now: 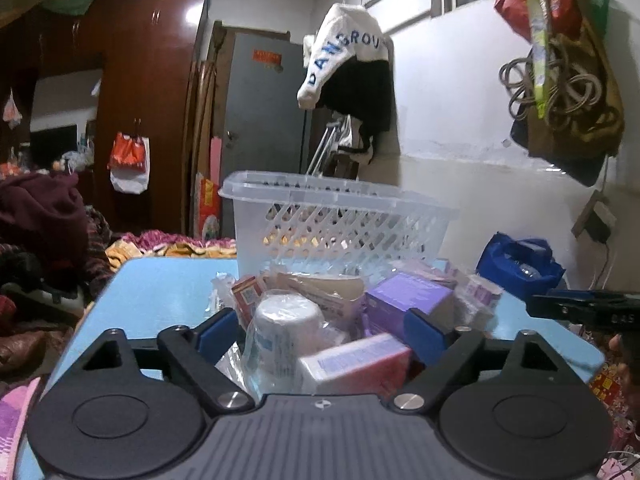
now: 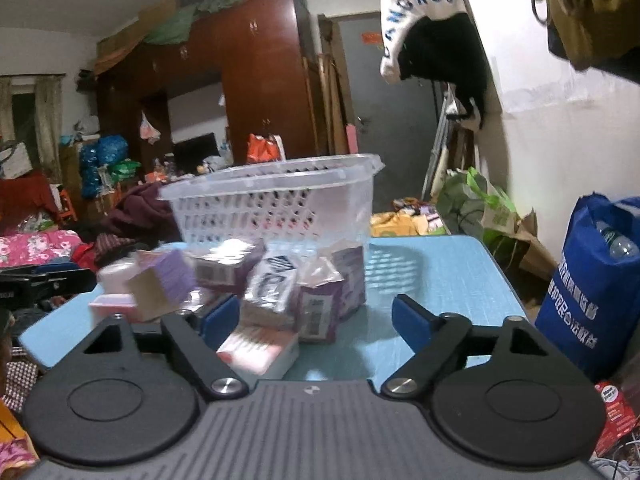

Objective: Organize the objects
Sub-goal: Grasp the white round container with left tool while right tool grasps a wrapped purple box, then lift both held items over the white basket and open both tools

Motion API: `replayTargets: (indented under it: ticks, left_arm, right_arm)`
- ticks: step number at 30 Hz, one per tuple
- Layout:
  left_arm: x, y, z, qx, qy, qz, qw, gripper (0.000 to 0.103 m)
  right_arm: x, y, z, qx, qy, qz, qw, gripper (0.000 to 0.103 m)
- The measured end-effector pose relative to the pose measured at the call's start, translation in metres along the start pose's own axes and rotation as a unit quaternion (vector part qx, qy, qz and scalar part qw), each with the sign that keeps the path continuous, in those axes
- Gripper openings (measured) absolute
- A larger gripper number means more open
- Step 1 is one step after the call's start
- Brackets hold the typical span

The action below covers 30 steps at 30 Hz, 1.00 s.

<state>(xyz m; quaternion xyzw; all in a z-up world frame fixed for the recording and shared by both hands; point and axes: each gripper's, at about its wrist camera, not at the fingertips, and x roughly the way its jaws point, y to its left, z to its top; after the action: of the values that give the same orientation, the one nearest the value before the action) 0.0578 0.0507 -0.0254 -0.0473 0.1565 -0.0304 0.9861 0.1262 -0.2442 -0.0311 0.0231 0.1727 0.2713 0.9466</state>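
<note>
— Pink box point(image 1: 356, 360) sits right under the left claw point(image 1: 320, 332), between its blue pads, with a wrapped white tub point(image 1: 286, 320) crowding in beside it. Jaws are spread; I'd say nothing is pinched yet.

— And the right claw point(image 2: 316, 320)?

— Spread too, holding nothing, low over the desk point(image 2: 452, 276). One pad is nosing into the edge of the heap, near another pink box point(image 2: 260, 350) and a purple carton point(image 2: 320, 312); the other pad hangs over bare blue top.

— So where does it all go?

— Into the clear basket point(image 1: 336, 224), I reckon. It stands at the far side of the desk, right behind the pile.

— What worries you?

— That tub's loose wrap. If the left claw closes there, it may catch plastic along with the box and drag both. Both claws are also working one heap, so a shove from either could tumble cartons off the near edge.
</note>
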Motion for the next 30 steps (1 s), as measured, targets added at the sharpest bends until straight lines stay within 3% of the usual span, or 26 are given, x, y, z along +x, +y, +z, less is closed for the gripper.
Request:
replayTargets:
  ticks: [2, 8, 11, 12, 14, 16, 30]
  left_arm:
    - [0.013, 0.004, 0.0, -0.002, 0.01, 0.0, 1.0, 0.085]
    - [0.031, 0.01, -0.004, -0.009, 0.016, 0.002, 0.9998, 0.085]
    - [0.038, 0.014, -0.006, -0.013, 0.028, 0.004, 0.9995, 0.083]
    - [0.04, 0.016, -0.007, -0.015, 0.03, 0.001, 0.9994, 0.08]
    - [0.04, 0.018, -0.007, -0.021, 0.031, -0.008, 0.9993, 0.059]
    - [0.041, 0.017, -0.006, -0.012, 0.03, -0.002, 0.9995, 0.052]
    - [0.028, 0.025, 0.015, -0.034, -0.015, -0.03, 0.9989, 0.05]
  right_arm:
    - [0.016, -0.006, 0.001, 0.011, 0.015, 0.001, 1.0, 0.078]
    - [0.046, -0.012, 0.001, 0.018, 0.033, 0.002, 0.999, 0.064]
    - [0.053, -0.01, 0.001, 0.013, 0.043, 0.002, 0.999, 0.051]
    - [0.054, -0.01, 0.002, 0.014, 0.046, 0.006, 0.999, 0.04]
    - [0.052, -0.007, 0.001, 0.011, 0.045, 0.005, 0.999, 0.039]
    - [0.045, -0.002, 0.0, -0.001, 0.039, 0.0, 0.999, 0.038]
    - [0.022, 0.002, 0.028, -0.028, 0.0, -0.015, 0.999, 0.038]
